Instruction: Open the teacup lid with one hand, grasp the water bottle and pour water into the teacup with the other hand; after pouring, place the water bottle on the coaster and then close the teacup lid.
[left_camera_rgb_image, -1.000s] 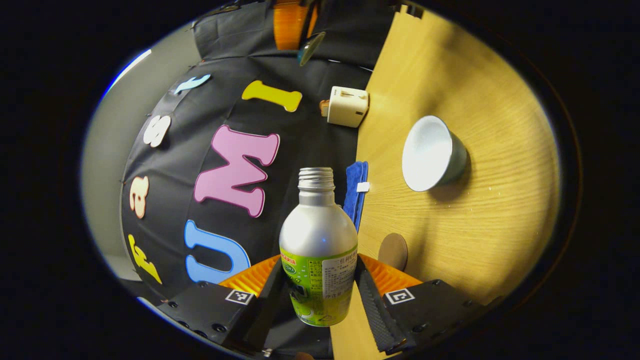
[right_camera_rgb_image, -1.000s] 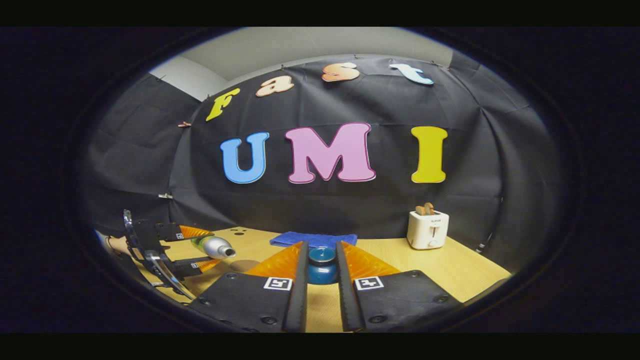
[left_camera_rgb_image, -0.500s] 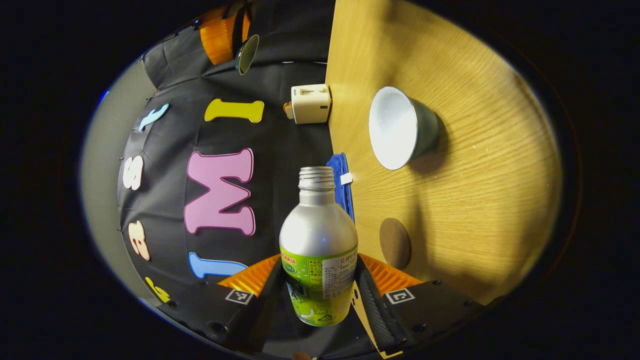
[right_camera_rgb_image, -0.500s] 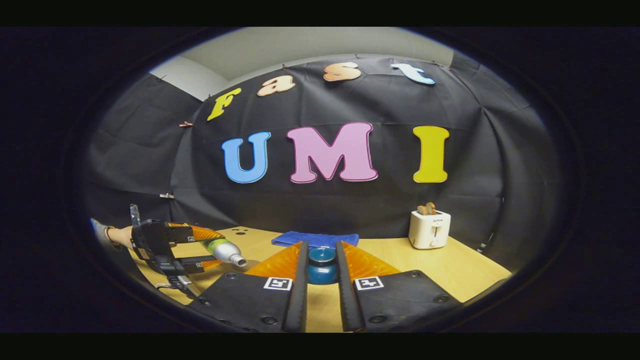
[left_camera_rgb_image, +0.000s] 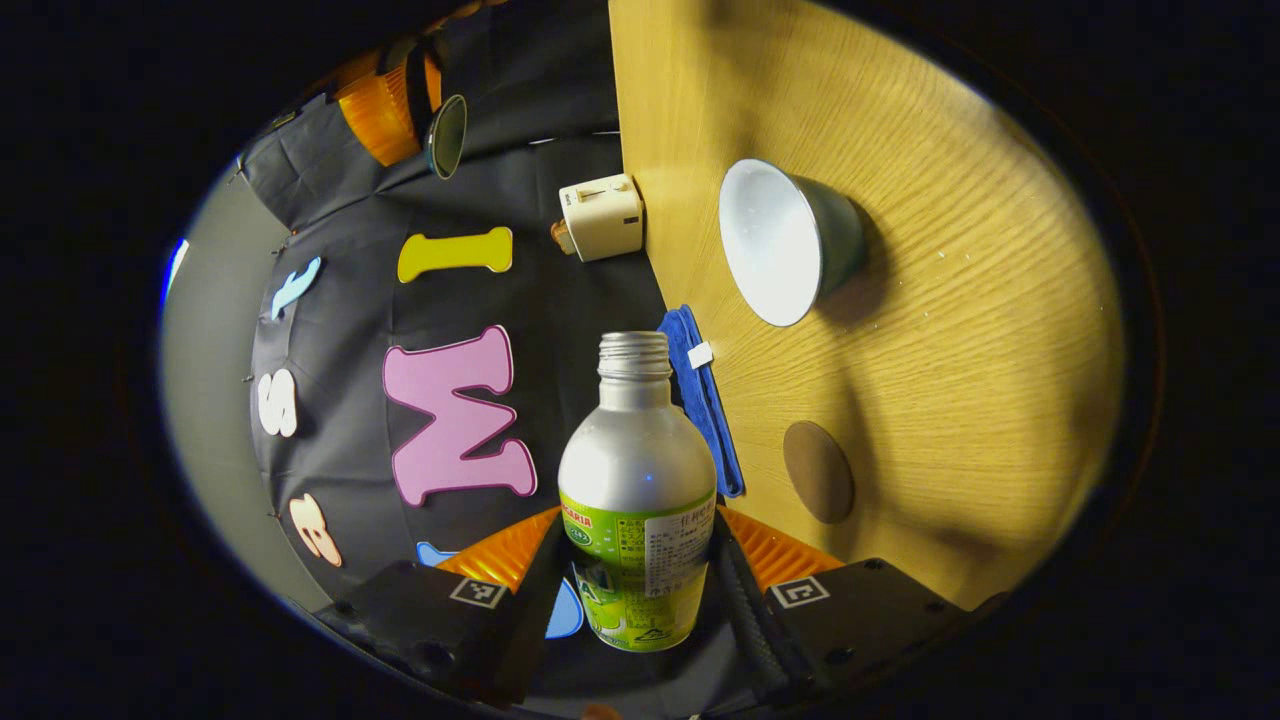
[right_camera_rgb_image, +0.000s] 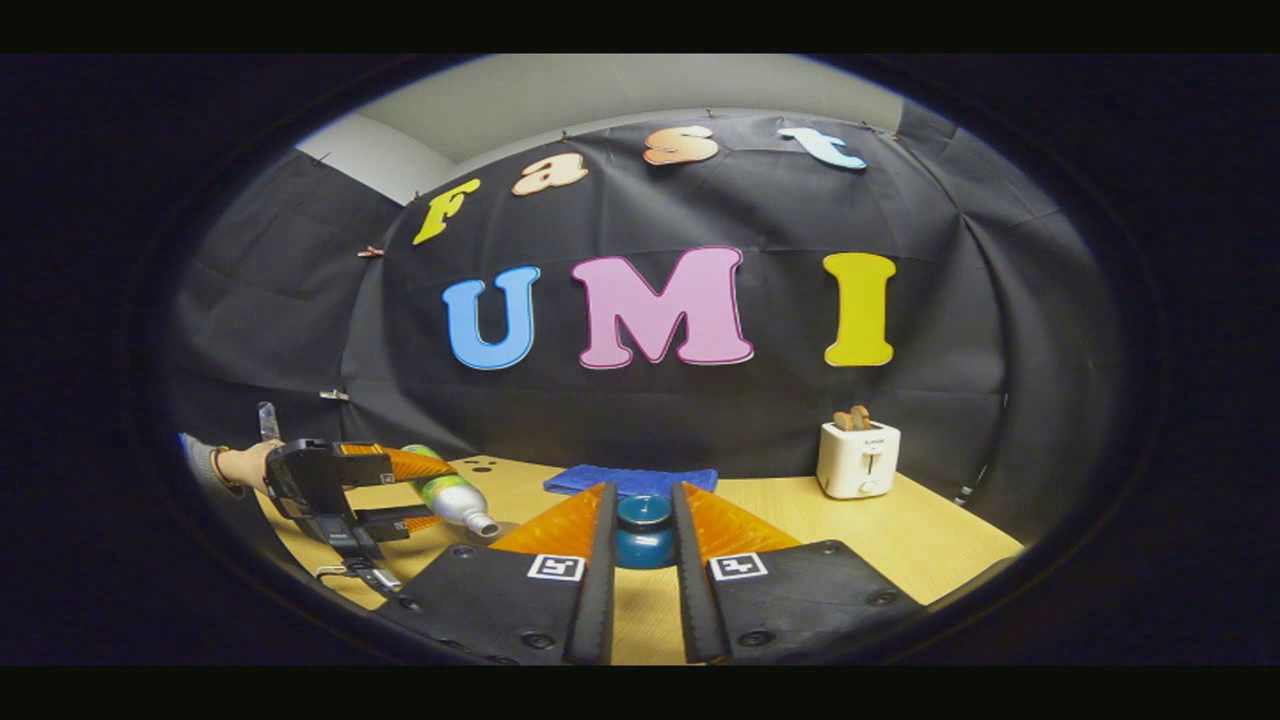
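My left gripper (left_camera_rgb_image: 636, 527) is shut on a silver water bottle (left_camera_rgb_image: 637, 470) with a green label and no cap. The bottle lies tipped on its side, mouth toward the open teacup (left_camera_rgb_image: 785, 240), whose inside is white. A round brown coaster (left_camera_rgb_image: 818, 471) lies on the table nearer to me. In the right gripper view, my right gripper (right_camera_rgb_image: 643, 495) is shut on the teal teacup lid (right_camera_rgb_image: 643, 530), held above the table. At the left of that view, the left gripper (right_camera_rgb_image: 412, 492) holds the bottle (right_camera_rgb_image: 452, 496) with its mouth sloping down to the right.
A white toaster (right_camera_rgb_image: 857, 458) stands at the back right of the wooden table (right_camera_rgb_image: 930, 540). A folded blue cloth (right_camera_rgb_image: 630, 480) lies along the back edge. A hand (right_camera_rgb_image: 235, 465) holds the left gripper. The black cloth wall closes off the back.
The left gripper has rolled further and carried the bottle to the right, its mouth dipping lower. The right gripper and the lid have stayed still.
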